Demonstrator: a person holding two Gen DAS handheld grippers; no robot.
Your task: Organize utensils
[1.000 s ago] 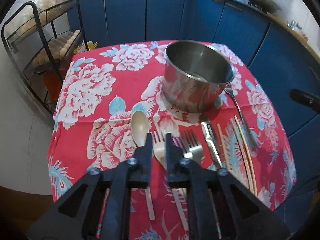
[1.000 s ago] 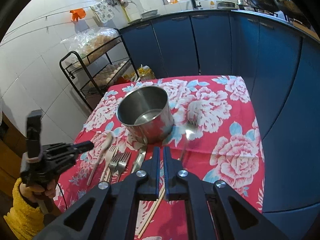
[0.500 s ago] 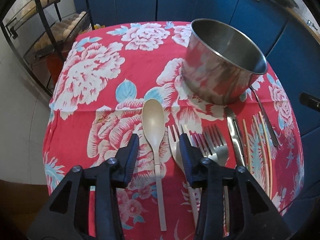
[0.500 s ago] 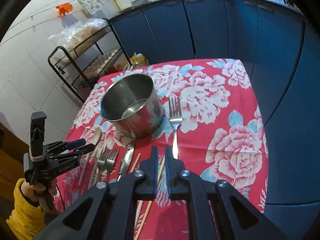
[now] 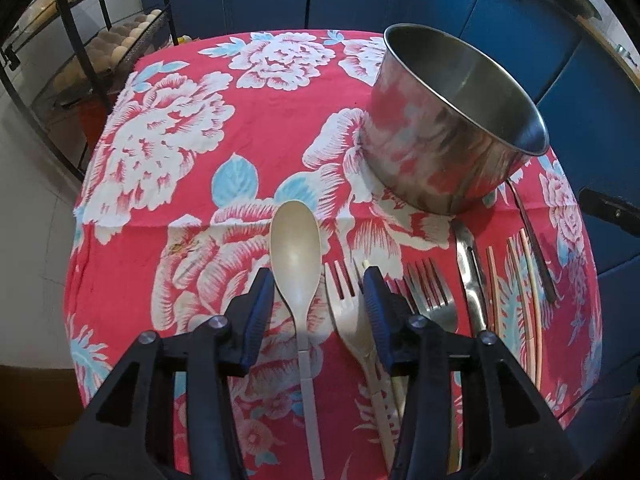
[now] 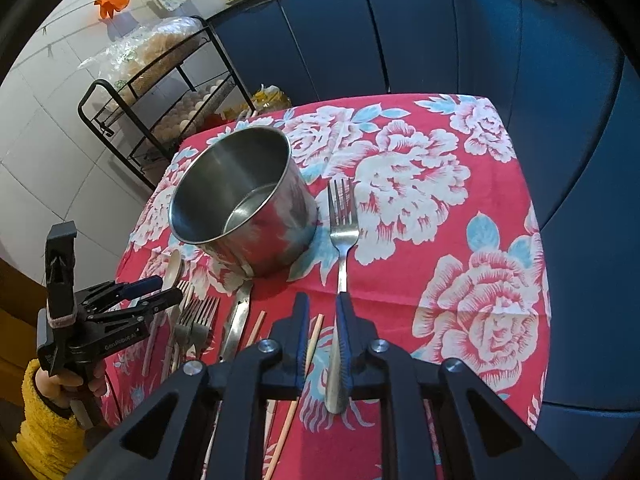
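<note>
On the red floral tablecloth point(image 5: 248, 128) a row of utensils lies in front of a steel pot point(image 5: 452, 128): a beige spoon point(image 5: 296, 256), a beige fork point(image 5: 348, 308), steel forks point(image 5: 430, 292), a knife point(image 5: 470, 276) and chopsticks point(image 5: 520, 280). My left gripper point(image 5: 318, 284) hovers low over them, its jaws opening, with the spoon and the beige fork's head in the gap, unpressed. Right of the pot point(image 6: 244, 200) lies a steel fork point(image 6: 342, 224). My right gripper point(image 6: 322, 312) is opening narrowly over that fork's handle and a chopstick point(image 6: 314, 340). The left gripper point(image 6: 160, 292) shows there too.
A black wire rack point(image 6: 160, 92) with eggs and bagged food stands beyond the table's far left corner. Blue cabinets point(image 6: 420, 40) run behind and to the right. A hand in a yellow sleeve point(image 6: 44, 424) holds the left gripper at the table's left edge.
Both grippers have sunk closer to the table and their jaws have parted. The left one now straddles the beige spoon; the right one went from shut to a narrow gap over the fork's handle.
</note>
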